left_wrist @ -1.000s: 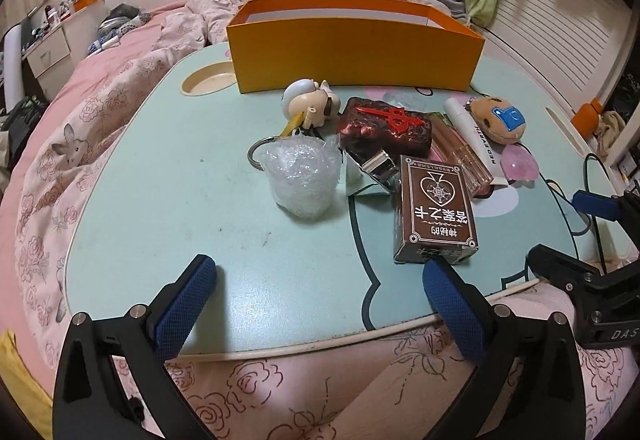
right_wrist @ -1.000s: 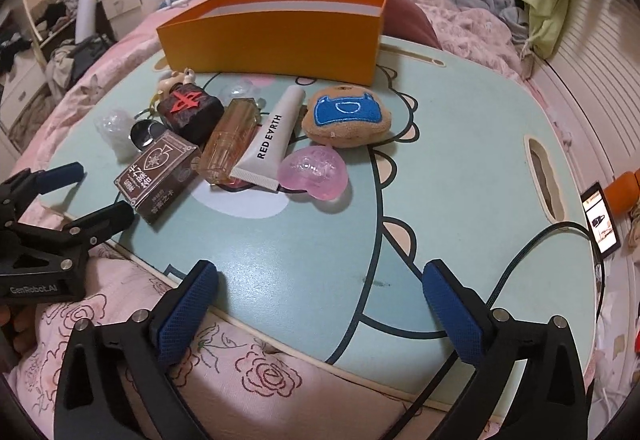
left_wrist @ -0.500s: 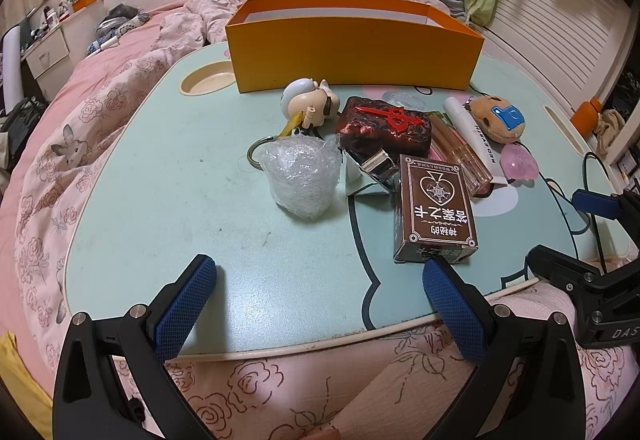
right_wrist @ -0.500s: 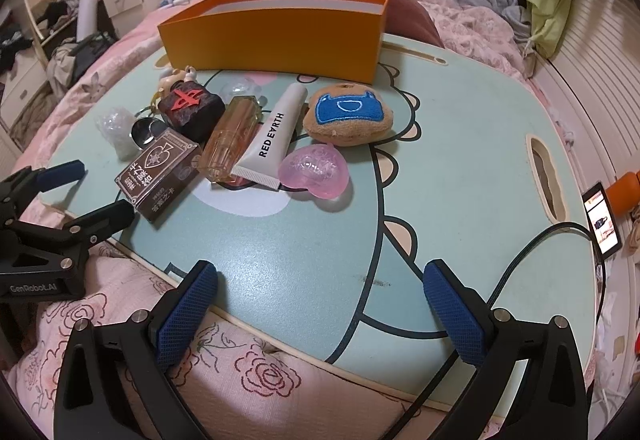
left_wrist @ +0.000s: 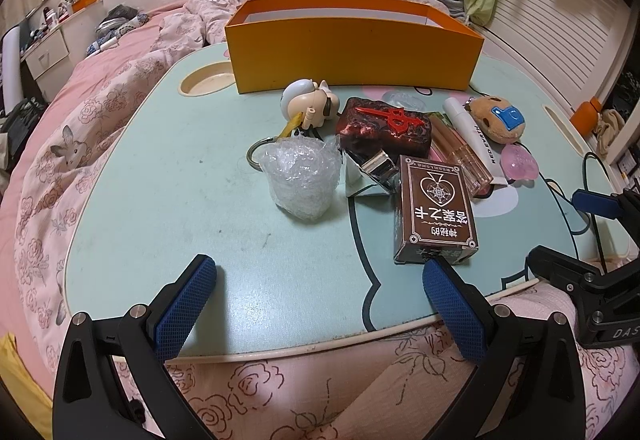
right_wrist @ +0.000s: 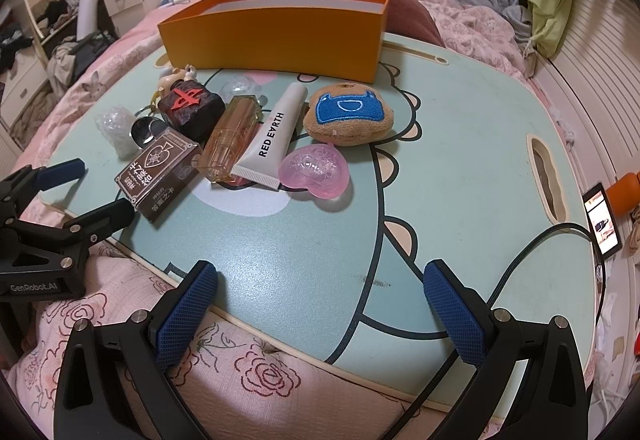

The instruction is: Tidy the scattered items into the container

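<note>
Judging by the scatter, nothing is tidied yet: card box [left_wrist: 435, 209], tube [right_wrist: 272, 137], plush [right_wrist: 347, 112] and the rest lie on the surface [left_wrist: 160, 167] before the orange container [left_wrist: 354, 51], left gripper [left_wrist: 320, 302] and right gripper [right_wrist: 320, 304] both wide and empty.

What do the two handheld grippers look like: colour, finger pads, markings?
Both match: matte black angular frames with silver screw heads and two fingers faced with blue cross-hatched pads. The left gripper body reads "GenRobot.AI" in the right wrist view; the right gripper shows a partial "DAS" in the left wrist view. No sleeves are visible.
</note>
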`<state>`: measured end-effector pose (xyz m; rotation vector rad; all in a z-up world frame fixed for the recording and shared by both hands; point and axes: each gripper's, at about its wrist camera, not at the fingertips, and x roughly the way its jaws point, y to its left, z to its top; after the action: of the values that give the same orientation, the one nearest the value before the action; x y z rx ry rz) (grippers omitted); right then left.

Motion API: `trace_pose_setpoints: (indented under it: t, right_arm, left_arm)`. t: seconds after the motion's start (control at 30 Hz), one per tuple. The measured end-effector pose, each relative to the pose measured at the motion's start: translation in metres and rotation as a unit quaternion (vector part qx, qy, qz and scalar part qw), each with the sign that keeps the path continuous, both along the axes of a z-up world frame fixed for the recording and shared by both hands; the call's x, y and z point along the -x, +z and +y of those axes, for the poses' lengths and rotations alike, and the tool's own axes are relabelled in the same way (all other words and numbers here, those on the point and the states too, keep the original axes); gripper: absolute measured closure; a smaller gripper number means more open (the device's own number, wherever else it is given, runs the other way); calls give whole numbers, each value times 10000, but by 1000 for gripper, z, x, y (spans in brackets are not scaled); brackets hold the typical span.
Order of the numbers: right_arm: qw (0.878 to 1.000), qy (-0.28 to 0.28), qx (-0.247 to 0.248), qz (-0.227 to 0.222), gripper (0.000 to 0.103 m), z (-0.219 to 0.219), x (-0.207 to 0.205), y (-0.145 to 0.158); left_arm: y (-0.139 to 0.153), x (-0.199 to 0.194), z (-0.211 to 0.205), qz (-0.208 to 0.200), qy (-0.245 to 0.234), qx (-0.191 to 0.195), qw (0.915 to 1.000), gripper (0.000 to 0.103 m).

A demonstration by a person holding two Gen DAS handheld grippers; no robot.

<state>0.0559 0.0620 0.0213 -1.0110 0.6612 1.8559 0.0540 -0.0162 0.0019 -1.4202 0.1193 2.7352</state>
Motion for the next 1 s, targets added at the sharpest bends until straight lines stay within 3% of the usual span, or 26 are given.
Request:
trace_pose_setpoints:
  t: [1.0]
  right_arm:
    - [10000,-35,0,-21,0,0,0,0]
  left_arm:
    - [0,0,0,-17,-139,-1,9999,0]
